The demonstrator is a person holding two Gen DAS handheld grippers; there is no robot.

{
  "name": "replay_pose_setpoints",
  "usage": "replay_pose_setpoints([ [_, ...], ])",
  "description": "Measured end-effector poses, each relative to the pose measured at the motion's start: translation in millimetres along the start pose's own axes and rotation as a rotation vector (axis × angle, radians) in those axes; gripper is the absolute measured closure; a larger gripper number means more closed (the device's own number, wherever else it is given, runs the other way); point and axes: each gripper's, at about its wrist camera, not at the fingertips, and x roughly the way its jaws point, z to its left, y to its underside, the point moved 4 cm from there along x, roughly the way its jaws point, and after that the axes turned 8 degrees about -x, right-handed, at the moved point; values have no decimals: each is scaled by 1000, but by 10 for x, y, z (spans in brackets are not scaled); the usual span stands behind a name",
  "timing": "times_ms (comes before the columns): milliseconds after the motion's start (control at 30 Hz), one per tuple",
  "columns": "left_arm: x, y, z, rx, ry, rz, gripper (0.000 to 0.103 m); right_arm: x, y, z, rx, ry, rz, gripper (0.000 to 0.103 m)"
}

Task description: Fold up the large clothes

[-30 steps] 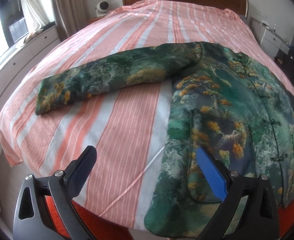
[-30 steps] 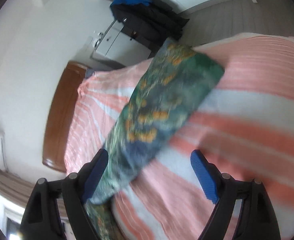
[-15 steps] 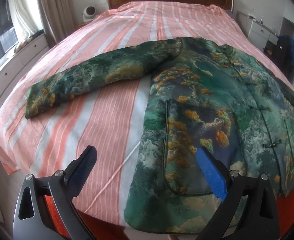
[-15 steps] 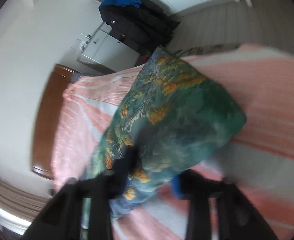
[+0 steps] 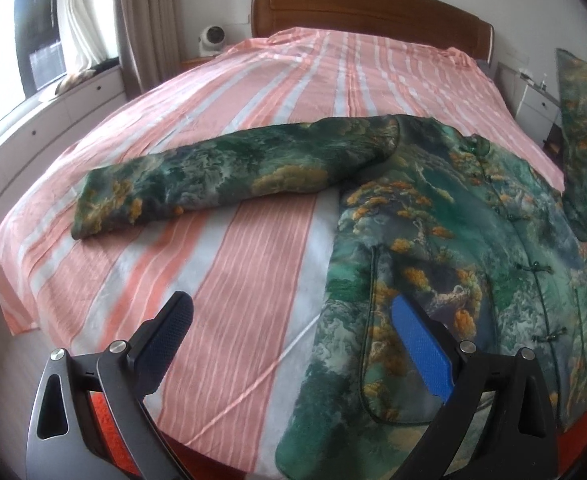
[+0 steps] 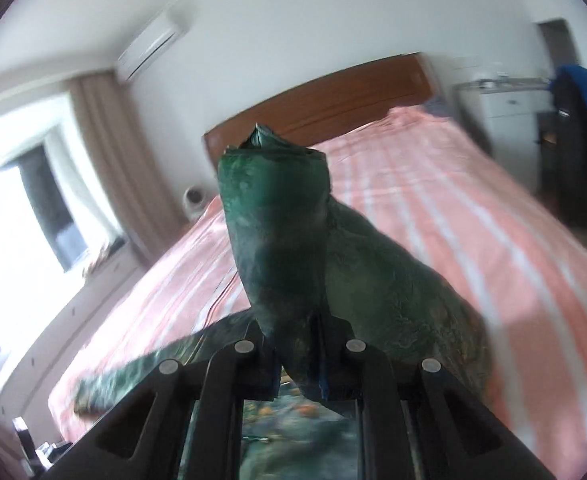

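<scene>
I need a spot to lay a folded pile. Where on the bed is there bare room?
The striped sheet is bare from the headboard down to the jacket. A second bare patch lies below the flat sleeve, left of the jacket's body, above the open left gripper. The right side is crowded: the right gripper holds the other sleeve up.

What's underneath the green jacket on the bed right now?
The green patterned jacket lies on the pink striped bedsheet, which shows all around it. The sheet directly beneath is covered. One sleeve is lifted, clamped in the right gripper.
</scene>
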Motion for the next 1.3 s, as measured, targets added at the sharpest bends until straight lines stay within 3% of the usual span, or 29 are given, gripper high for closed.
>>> replay_pose_setpoints([
  [133, 28, 72, 74, -1, -1, 11, 3, 875, 422, 558, -60, -12, 125, 89],
  [200, 47, 110, 86, 7, -6, 18, 3, 1289, 697, 637, -69, 8, 200, 81],
  [233, 49, 127, 87, 15, -8, 19, 3, 1412, 885, 633, -64, 8, 256, 67],
  [267, 48, 140, 88, 23, -11, 18, 3, 1545, 1096, 638, -52, -7, 333, 47],
  [300, 47, 149, 88, 30, -14, 16, 3, 1668, 1268, 663, -36, -26, 404, 38],
  [333, 45, 154, 91, 37, -19, 15, 3, 1669, 1391, 691, -27, -42, 434, 32],
  [400, 49, 149, 107, 41, -25, 12, 2, 1581, 1445, 743, -29, -101, 446, 32],
  [500, 77, 130, 140, 22, -23, 13, 2, 1238, 1183, 688, -35, -165, 387, 29],
  [567, 123, 120, 147, 13, -25, 23, 2, 1030, 903, 506, -15, -156, 330, 19],
  [633, 196, 113, 125, 18, -26, 45, 2, 930, 832, 271, 14, -101, 323, 16],
  [700, 304, 83, 82, 30, -22, 89, 2, 1016, 964, -68, 61, -37, 396, 10],
  [733, 349, 55, 64, 34, -12, 108, 2, 1163, 1158, -252, 96, 2, 497, 8],
  [767, 413, -11, 57, 38, 3, 130, 2, 1301, 1389, -407, 129, 24, 604, 11],
  [800, 465, -80, 65, 40, 8, 146, 2, 1321, 1524, -494, 141, 43, 628, 14],
  [933, 780, -434, 200, 19, -11, 152, 1, 688, 1198, -599, 146, 38, 346, 15],
  [1000, 991, -625, 272, -10, -48, 124, 1, 295, 1053, -850, 123, 130, 268, 7],
  [1067, 1163, -742, 246, -22, -45, 91, 1, -29, 1056, -1302, 68, 337, 267, 6],
  [1133, 1303, -785, 158, -1, -45, 50, 1, -232, 1253, -1920, 67, 526, 326, 4],
  [1200, 1441, -739, 47, 28, -37, 13, 1, -296, 1529, -2451, 94, 653, 423, 4],
  [1300, 1748, -563, -60, 66, -67, 39, 1, -271, 1935, -2951, 116, 753, 503, 4],
])
